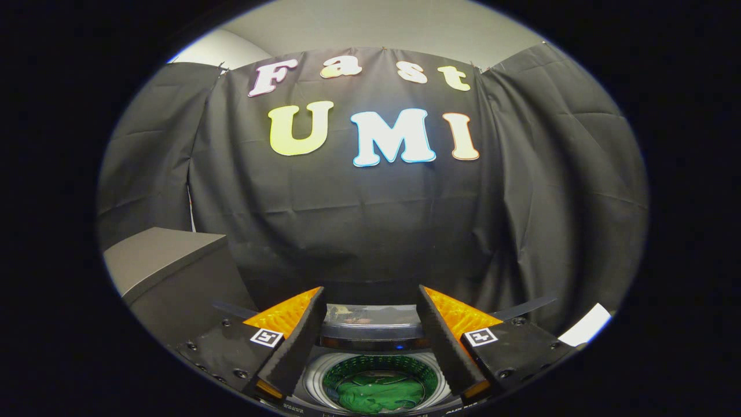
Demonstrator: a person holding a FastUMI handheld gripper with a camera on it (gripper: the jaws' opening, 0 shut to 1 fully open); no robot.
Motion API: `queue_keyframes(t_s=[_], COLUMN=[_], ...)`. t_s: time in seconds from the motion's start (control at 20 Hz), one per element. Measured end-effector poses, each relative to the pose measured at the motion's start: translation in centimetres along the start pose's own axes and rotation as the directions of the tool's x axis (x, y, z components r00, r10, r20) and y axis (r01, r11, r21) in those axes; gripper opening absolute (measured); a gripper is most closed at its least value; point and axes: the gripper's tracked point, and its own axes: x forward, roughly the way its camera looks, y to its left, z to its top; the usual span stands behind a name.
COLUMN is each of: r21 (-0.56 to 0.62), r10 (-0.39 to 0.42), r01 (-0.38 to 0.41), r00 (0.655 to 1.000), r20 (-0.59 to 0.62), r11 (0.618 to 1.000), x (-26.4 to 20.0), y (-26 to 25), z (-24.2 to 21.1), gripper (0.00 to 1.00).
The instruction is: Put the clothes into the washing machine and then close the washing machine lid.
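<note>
hovering released over the washing machine [324,379], the claw [370,321] holds nothing; green clothes [376,394] lie in the drum, lid [370,324] not yet closed.

Cloth-walled booth [370,231] with washing machine [376,370]

Gripper [370,315]: sq. tags, screws, ridged pads.

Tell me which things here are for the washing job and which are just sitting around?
For the job:
- green clothes, already lying inside the drum
- washing machine, below the gripper
- lid, raised behind the drum
- gripper, jaws open, holding nothing

Just sitting around:
- grey box, off to the left
- white sheet, off to the right
</note>
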Motion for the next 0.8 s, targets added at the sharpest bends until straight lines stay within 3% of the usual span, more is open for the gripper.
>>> queue_keyframes(t_s=[0.5, 0.8], r21=[0.027, 0.027], r10=[-0.014, -0.003], r01=[0.016, 0.004], r00=[0.998, 0.999], r20=[-0.066, -0.043], r11=[1.0, 1.0], x=[-1.8, -3.3], y=[-0.5, 0.2], z=[-3.8, -2.6], gripper=[0.98, 0.98])
